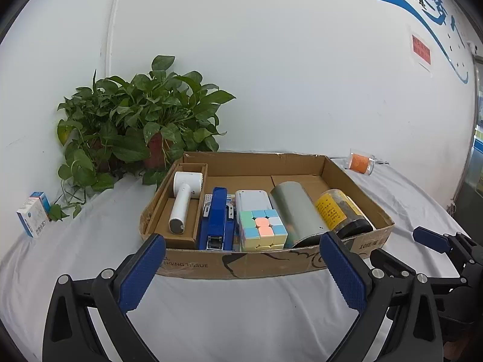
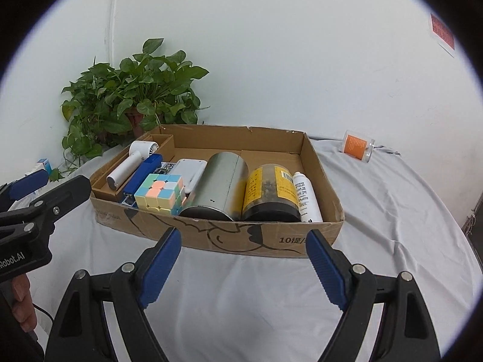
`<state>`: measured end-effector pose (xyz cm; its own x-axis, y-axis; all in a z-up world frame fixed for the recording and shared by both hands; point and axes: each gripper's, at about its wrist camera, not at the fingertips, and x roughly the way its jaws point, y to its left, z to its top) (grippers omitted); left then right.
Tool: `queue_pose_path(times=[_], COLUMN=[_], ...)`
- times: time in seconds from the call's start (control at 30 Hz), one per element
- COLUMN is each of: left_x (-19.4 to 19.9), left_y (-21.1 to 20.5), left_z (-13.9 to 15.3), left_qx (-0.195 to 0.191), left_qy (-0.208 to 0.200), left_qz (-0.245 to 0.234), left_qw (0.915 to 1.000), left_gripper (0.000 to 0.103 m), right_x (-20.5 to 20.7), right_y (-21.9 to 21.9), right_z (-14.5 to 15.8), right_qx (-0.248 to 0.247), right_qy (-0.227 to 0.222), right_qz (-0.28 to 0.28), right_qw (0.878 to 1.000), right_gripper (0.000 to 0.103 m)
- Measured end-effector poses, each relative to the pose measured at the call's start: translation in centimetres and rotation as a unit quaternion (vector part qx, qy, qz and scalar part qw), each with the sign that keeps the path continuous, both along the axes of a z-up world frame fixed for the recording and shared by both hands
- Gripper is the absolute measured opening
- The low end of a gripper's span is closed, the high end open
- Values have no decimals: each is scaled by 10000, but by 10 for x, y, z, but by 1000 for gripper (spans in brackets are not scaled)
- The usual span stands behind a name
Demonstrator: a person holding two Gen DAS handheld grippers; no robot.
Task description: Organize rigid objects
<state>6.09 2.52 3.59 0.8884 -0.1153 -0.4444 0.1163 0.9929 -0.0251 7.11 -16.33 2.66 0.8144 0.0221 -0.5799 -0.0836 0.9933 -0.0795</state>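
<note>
A cardboard box point(image 1: 265, 264) point(image 2: 241, 238) sits on the white-clothed table. In it lie a white hand fan point(image 1: 182, 200) point(image 2: 128, 163), a blue stapler point(image 1: 215, 223) point(image 2: 142, 175), a pastel puzzle cube point(image 1: 262, 230) point(image 2: 160, 194), a white calculator point(image 1: 252, 200) point(image 2: 190, 170), a grey tin point(image 1: 297, 214) point(image 2: 219, 187), a yellow-labelled jar point(image 1: 341, 211) point(image 2: 270, 191) and a white bottle point(image 2: 306, 197). My left gripper point(image 1: 241, 267) is open and empty before the box's front wall. My right gripper point(image 2: 243, 259) is open and empty, also before the box.
A potted plant point(image 1: 135, 132) point(image 2: 129, 105) stands at the back left against the wall. A small blue-white carton point(image 1: 33, 214) stands at the far left. A clear jar with an orange label point(image 1: 360, 161) point(image 2: 357, 146) lies at the back right of the table.
</note>
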Motion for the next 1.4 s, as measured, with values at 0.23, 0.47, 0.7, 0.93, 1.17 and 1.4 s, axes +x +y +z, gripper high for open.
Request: queue_pose_path(times=[0.23,0.47,0.7,0.93,1.17,1.4], left_x=[10,16,23,27,29,29], left_y=[1,2,3,8,8,7], left_z=[-7,-15,-23,-29,-33,-36], left_qx=[100,92,76,-4,-6,65], left_qy=[8,118,280,358,438,480], left_qz=[86,79,-23,21,13,-2], left_qw=[9999,9999,9996,9994,9990,9988], left_gripper=[103,103,103,103,103,103], right_x=[4,7,9,12,11,11], right_y=[4,7,10,11,15,15], right_z=[-7,-12,-15,-18,-18,-19], right_qx=[-43,-86,-163,-276,-301,-317], right_qy=[53,72,54,51,47,61], right_qz=[-10,-65,-106,-135,-131,-131], right_qw=[10000,9999,9998,9995,9995,9994], right_gripper=[85,85,85,85,85,85])
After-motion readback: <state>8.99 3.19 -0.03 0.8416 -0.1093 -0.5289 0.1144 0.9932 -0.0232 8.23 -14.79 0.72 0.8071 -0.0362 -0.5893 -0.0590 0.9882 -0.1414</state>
